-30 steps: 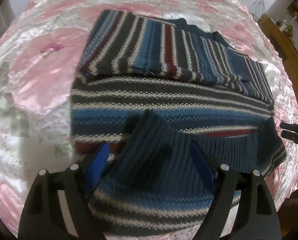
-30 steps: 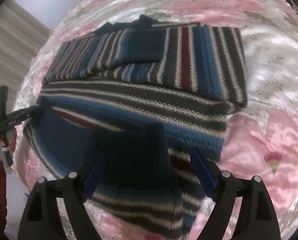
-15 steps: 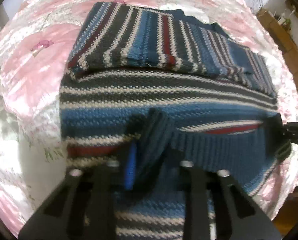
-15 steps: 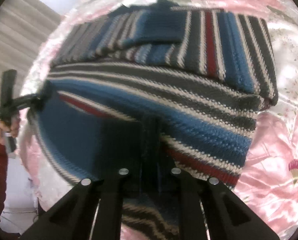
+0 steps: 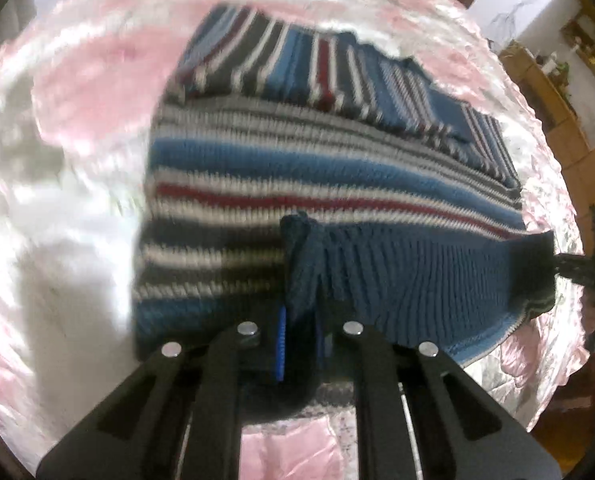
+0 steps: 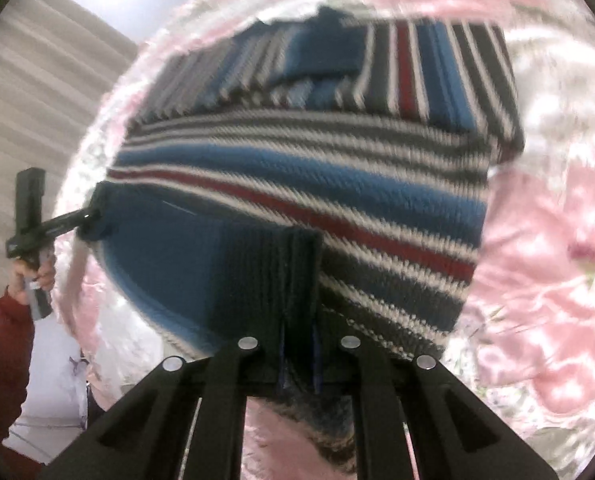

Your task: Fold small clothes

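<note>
Ribbed navy knit, pinched in both sets of jaws: left gripper [image 5: 299,344] closed on the hem band [image 5: 397,272] near its left corner; right gripper [image 6: 297,354] closed likewise on the same band near its right end, seen also at 3 o'clock in the left view

Item held: striped sweater [image 5: 297,168], navy, blue, maroon and white, lying on a pink floral satin bedspread [image 5: 77,100]; hem edge raised off the cloth, sleeves already laid across the far part toward 12 o'clock

Step, as judged: bottom-to-top fold in hand, hem gripped at two points

Next move calls for: carrying both corners level toward 12 o'clock, laying them on the shoulder line, then releasing

Brands, labels, writing: none legible; frames motion-blurred
</note>
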`<action>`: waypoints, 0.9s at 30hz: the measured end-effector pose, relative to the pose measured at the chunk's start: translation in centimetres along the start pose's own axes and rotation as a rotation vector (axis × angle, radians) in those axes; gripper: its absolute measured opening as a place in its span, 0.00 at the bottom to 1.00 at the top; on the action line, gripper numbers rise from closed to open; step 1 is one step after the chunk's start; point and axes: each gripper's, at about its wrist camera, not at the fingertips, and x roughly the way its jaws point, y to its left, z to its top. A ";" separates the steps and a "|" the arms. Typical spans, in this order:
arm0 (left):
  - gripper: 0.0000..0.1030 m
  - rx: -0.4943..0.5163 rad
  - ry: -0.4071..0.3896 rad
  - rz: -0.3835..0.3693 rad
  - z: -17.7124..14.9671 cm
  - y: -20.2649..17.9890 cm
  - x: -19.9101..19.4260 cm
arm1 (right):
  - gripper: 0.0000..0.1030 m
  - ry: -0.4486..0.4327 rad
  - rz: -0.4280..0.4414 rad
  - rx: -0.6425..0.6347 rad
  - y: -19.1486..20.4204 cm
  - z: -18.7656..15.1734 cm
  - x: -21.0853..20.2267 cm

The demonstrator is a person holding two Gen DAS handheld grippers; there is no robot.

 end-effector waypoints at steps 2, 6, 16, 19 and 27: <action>0.10 -0.003 -0.014 0.006 0.0 0.1 0.3 | 0.10 0.021 -0.028 0.011 -0.4 -0.2 1.4; 0.09 -0.033 -0.051 -0.018 1.0 0.2 -0.9 | 0.09 -0.008 -0.001 0.018 -0.2 0.2 0.7; 0.09 -0.049 -0.243 -0.125 9.1 -1.8 -6.3 | 0.09 -0.232 0.098 -0.007 0.6 5.3 -8.2; 0.09 -0.055 -0.275 -0.110 12.3 -2.6 -6.2 | 0.09 -0.258 0.057 -0.016 0.5 8.1 -9.1; 0.09 -0.081 -0.358 -0.062 21.6 -3.7 -3.9 | 0.09 -0.293 -0.020 0.035 -2.4 17.7 -9.2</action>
